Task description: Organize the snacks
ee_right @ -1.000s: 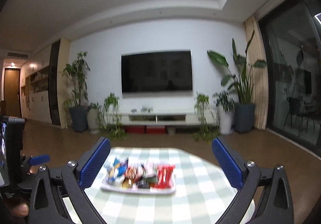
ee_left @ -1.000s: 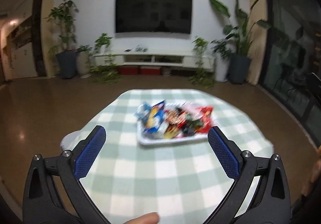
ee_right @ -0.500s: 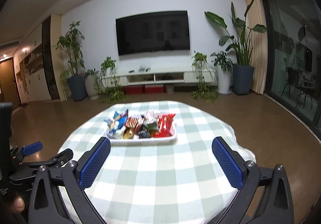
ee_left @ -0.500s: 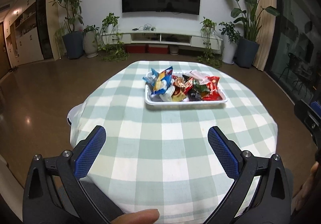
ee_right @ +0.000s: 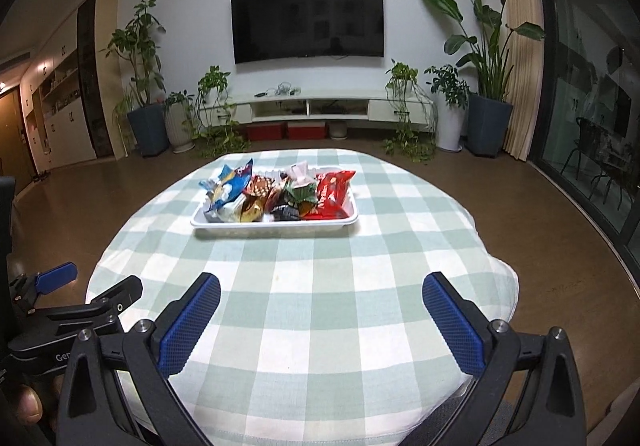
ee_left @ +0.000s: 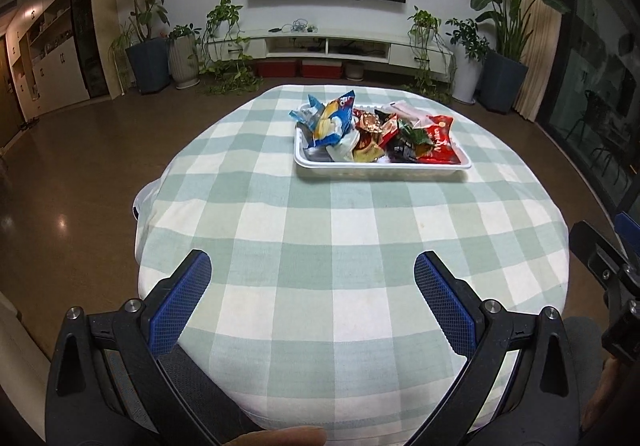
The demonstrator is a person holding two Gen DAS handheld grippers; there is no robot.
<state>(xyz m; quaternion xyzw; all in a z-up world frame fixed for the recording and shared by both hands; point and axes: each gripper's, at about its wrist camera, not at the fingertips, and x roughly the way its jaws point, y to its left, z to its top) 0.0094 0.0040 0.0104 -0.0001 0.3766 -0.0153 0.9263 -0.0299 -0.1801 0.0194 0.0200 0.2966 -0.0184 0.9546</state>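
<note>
Left tongs (ee_left: pixel 312 296) and right tongs (ee_right: pixel 320 316) both gape wide with nothing between them, their blue pads (ee_left: pixel 180 302) finely cross-hatched. Ahead at twelve o'clock, well apart from both, a white rectangular tray (ee_left: pixel 380 168) sits on the round surface (ee_left: pixel 320 246) under a soft green-checked cloth, heaped with crinkly foil snack packets (ee_left: pixel 372 130): blue at left, red at right.
</note>
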